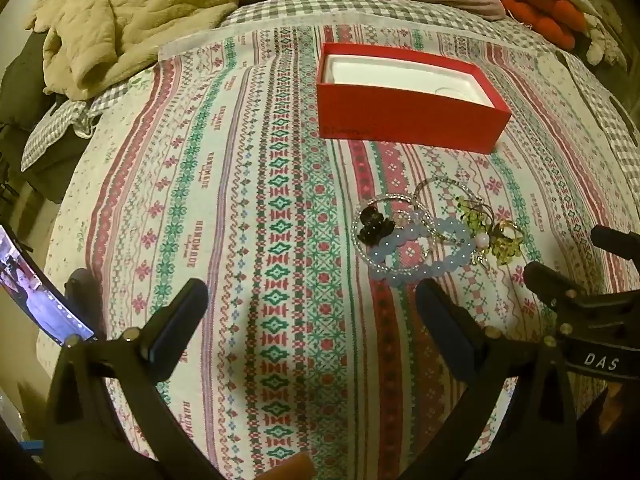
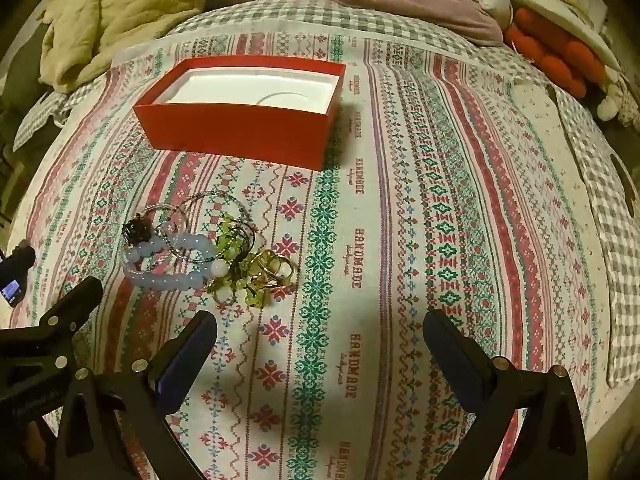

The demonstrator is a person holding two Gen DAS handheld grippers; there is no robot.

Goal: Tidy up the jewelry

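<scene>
Jewelry pile (image 2: pixel 208 256) on patterned cloth (image 2: pixel 400 240), red box (image 2: pixel 240 132) at 12 o'clock behind it, left gripper (image 1: pixel 312 296) and right gripper (image 2: pixel 320 328) both spread wide, holding nothing

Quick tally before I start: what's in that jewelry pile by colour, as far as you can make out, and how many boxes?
Pale blue bead bracelet: 1
Thin silvery beaded hoops: at least 2, overlapping
Black flower piece: 1
Green bead cluster: 1 tangle, pieces cannot be separated
Gold rings: about 2, tangled
Red box, open, white insert: 1
Total: roughly 8, all jewelry outside the box.
</scene>
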